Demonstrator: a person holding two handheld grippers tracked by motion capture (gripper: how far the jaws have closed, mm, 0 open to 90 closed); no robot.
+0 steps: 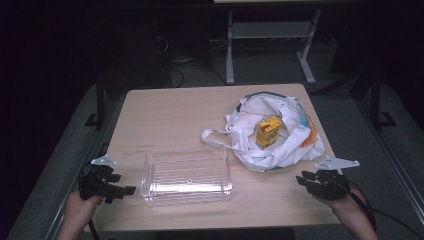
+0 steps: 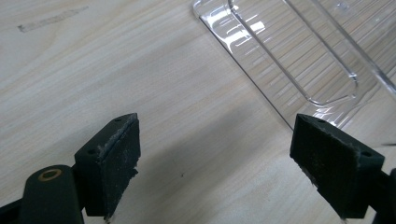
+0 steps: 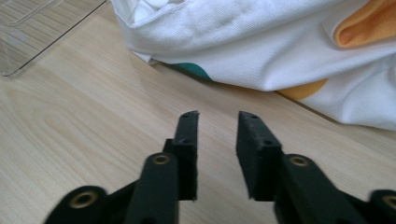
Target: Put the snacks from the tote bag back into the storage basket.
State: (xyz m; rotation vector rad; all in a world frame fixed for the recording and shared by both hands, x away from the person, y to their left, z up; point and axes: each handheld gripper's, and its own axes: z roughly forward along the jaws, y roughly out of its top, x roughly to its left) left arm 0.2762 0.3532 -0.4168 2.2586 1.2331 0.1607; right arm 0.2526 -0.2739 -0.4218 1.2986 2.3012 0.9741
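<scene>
near the lower left of the high view, the left gripper (image 1: 120, 184) rests at the table (image 1: 170, 112) edge, its jaws spread wide with nothing between them; in the left gripper view the 2 pads (image 2: 116, 163) stand far apart over bare wood. at the lower right of the high view the right gripper (image 1: 303, 181) sits just below the cloth bag (image 1: 280, 145), jaws drawn close but with a narrow gap and nothing in it, as the right gripper view shows (image 3: 217, 154).

the clear plastic box (image 1: 187, 175) lies in the lower middle of the high view, near the left gripper and well apart from the right one. its long axis runs left to right across the frame, open side up. its walls are see-through and hard to trace; in the left gripper view it is cut off by the upper right edge (image 2: 289, 51), and in the right gripper view a corner shows at the upper left (image 3: 32, 37).

the bag lies crumpled at the right of the table, mouth open upward, 1 strap reaching left toward the box. a yellow carton (image 1: 268, 131) stands in the bag, upright or slightly tilted; its lower part is hidden by cloth and its print is too small to read. the room beyond the table is dark, with little more than table legs and cables to make out.
</scene>
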